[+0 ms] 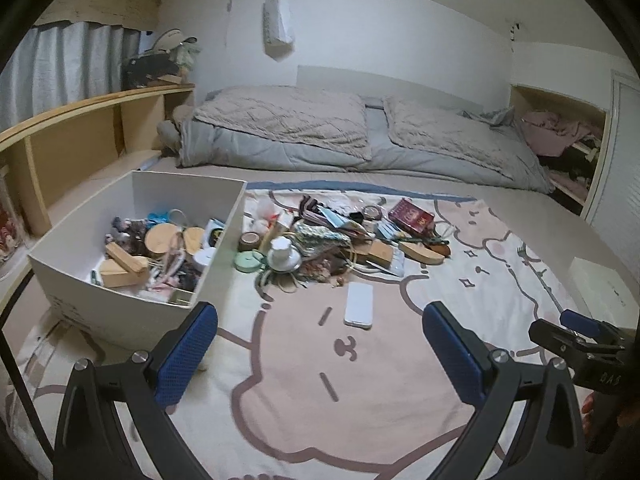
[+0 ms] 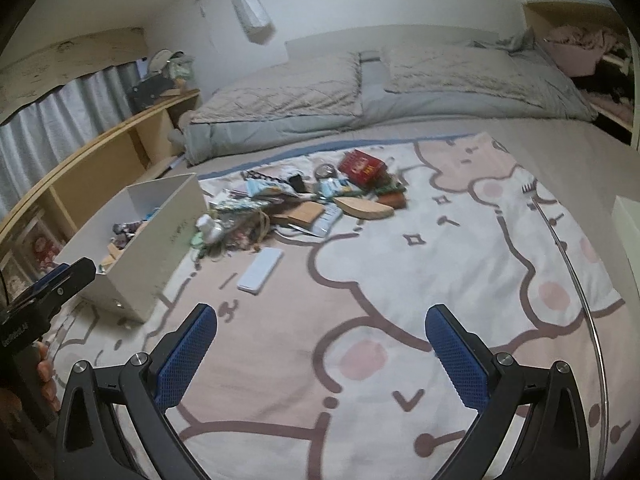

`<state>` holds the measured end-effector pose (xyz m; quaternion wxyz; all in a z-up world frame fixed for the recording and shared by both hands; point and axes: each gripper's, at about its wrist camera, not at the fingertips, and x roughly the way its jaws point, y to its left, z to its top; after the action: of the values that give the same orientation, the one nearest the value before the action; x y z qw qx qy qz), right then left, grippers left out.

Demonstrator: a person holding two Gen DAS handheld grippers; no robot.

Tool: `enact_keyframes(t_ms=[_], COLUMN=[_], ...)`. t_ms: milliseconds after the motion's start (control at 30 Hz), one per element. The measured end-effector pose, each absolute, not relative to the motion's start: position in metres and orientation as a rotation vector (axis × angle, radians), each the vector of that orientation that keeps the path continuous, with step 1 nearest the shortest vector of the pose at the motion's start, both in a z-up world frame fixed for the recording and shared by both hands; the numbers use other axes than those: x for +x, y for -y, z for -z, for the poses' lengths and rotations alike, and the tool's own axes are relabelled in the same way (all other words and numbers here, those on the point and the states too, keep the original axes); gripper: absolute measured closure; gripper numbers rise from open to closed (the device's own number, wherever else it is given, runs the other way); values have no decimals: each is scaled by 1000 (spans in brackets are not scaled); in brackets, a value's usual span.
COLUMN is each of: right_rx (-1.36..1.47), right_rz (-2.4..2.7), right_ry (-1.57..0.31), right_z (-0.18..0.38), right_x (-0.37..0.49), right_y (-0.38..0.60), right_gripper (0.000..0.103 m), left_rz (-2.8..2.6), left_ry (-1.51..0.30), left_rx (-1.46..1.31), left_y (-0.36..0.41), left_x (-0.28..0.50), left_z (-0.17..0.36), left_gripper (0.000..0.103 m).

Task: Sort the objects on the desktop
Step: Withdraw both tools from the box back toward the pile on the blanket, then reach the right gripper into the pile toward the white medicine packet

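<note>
Left gripper (image 1: 320, 344) jaws wide apart, nothing between; right gripper (image 2: 320, 344) likewise, level alongside.

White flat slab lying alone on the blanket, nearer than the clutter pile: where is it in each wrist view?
Left wrist: white slab sits centre frame, just beyond the open left gripper, right of the white box.
Right wrist: white slab sits left of centre, beyond the open right gripper, right of the white box.
Shared landmark: red box at the pile's far right.
</note>
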<state>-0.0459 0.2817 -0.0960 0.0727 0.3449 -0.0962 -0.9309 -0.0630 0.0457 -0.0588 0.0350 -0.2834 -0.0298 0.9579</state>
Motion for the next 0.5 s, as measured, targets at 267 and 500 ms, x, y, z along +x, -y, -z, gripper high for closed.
enact_keyframes(t_ms=[267, 500], right_rx=[1143, 1222], right_rz=[2797, 2821], right_ry=[317, 295], right_z=[114, 125], right_x=[-60, -71], right_y=[-303, -312], right_gripper=[0, 0], left_rz=[-2838, -2750], left_ry=[73, 182], left_rx=[-986, -1089], left_y=[-71, -81], left_x=[-100, -141], left_z=[84, 113], left_gripper=[0, 0])
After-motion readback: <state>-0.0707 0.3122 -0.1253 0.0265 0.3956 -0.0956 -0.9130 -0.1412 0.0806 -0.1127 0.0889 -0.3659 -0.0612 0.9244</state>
